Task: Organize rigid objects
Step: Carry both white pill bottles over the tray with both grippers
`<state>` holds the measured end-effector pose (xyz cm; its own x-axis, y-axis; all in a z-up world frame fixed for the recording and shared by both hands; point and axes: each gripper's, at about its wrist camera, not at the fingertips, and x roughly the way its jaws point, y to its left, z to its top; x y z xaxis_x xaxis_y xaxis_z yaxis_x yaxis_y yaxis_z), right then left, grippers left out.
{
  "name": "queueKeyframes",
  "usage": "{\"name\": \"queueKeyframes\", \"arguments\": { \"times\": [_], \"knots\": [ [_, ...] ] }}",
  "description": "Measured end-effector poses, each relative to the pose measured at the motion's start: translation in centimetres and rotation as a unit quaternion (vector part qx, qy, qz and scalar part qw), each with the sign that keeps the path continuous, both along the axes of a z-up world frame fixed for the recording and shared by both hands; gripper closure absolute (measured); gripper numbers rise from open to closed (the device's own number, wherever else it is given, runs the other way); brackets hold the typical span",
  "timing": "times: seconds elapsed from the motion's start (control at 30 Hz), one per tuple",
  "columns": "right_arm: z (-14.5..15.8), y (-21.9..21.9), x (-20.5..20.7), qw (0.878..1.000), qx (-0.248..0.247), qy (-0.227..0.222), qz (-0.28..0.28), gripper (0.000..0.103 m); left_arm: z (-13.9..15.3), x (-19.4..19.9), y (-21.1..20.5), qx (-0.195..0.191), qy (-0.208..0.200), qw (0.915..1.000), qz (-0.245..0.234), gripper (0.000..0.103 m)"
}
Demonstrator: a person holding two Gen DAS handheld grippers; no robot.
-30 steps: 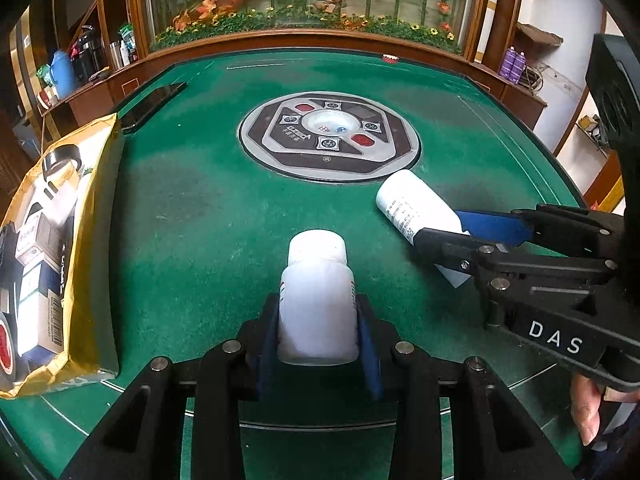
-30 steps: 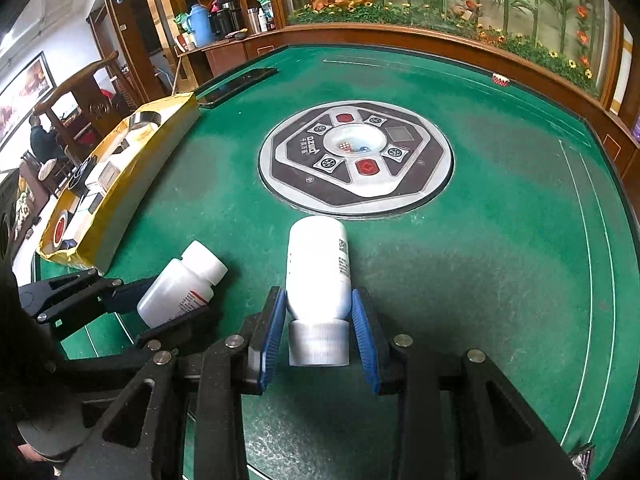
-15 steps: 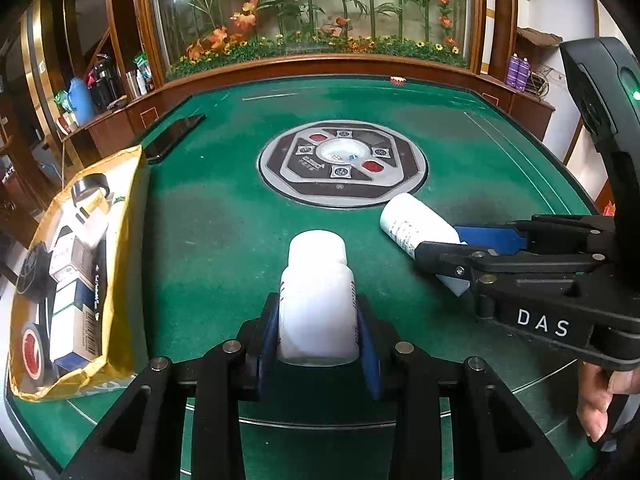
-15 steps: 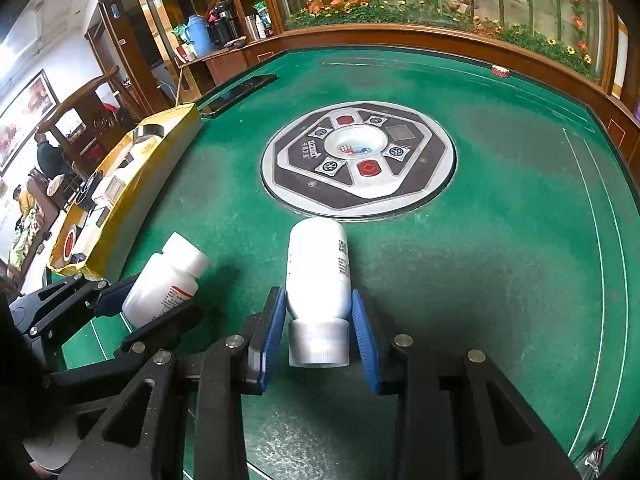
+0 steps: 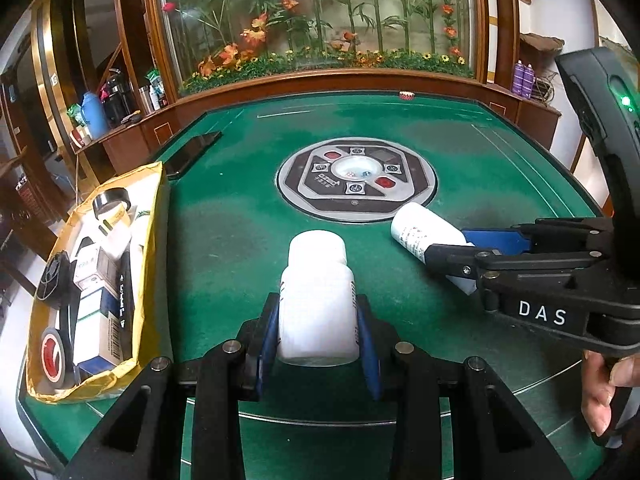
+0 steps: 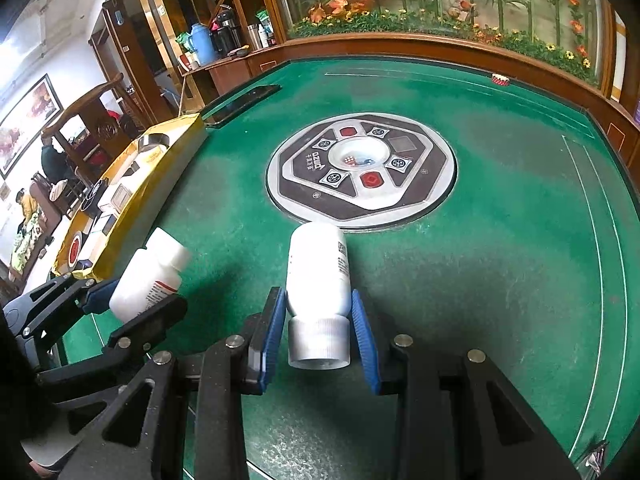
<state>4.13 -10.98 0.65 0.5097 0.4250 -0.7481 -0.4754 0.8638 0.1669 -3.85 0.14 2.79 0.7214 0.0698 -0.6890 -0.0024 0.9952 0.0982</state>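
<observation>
Along the left edge of the green felt table [image 5: 224, 240] sits a yellow paper tray [image 5: 154, 240] already holding boxes, likely the destination; left gripper [image 5: 318, 332] clamps a white plastic pill bottle [image 5: 316, 300] cap-forward; right gripper [image 6: 320, 334] pinches a slimmer white bottle [image 6: 318, 272] by its neck, both seemingly above the felt for carrying.

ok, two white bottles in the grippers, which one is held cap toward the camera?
The bottle in the right gripper: its ribbed cap sits nearest the lens, base pointing away. The left gripper's bottle has its cap at the far end.
</observation>
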Motion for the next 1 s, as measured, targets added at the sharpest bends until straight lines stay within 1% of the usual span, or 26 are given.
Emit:
{"name": "queueKeyframes", "arguments": {
  "times": [0.17,0.37,0.47,0.53,0.63,0.73,0.83,0.9,1.0],
  "knots": [
    [0.1,0.0,0.0,1.000,0.003,-0.001,-0.001,0.070,0.2,-0.3,0.1,0.006,-0.008,0.9999,0.004,0.065],
    [0.5,0.3,-0.1,1.000,0.016,-0.007,0.002,0.070,0.8,-0.7,1.0,-0.001,-0.018,0.9998,0.009,0.065],
    [1.1,0.8,-0.3,1.000,0.024,-0.013,0.005,0.070,1.6,-1.1,2.3,-0.011,-0.031,0.9992,0.021,0.065],
    [1.5,1.4,-0.4,0.999,0.036,-0.013,0.012,0.070,2.6,-1.4,4.0,-0.023,-0.044,0.9981,0.038,0.065],
    [2.5,3.2,-0.7,0.998,0.047,-0.015,0.032,0.070,3.6,-1.7,6.5,-0.034,-0.060,0.9955,0.066,0.065],
    [3.7,5.7,-1.1,0.997,0.055,-0.020,0.058,0.070,4.2,-1.9,10.3,-0.060,-0.066,0.9907,0.103,0.065],
    [5.2,9.0,-1.6,0.994,0.063,-0.031,0.089,0.070,4.0,-2.3,13.6,-0.076,-0.067,0.9852,0.138,0.065],
    [5.8,11.2,-2.0,0.992,0.060,-0.040,0.107,0.070,3.7,-2.5,15.7,-0.083,-0.068,0.9809,0.163,0.065],
    [6.1,15.0,-2.0,0.989,0.056,-0.040,0.129,0.070,2.8,-2.6,18.3,-0.094,-0.062,0.9756,0.189,0.065]
  ]
}}
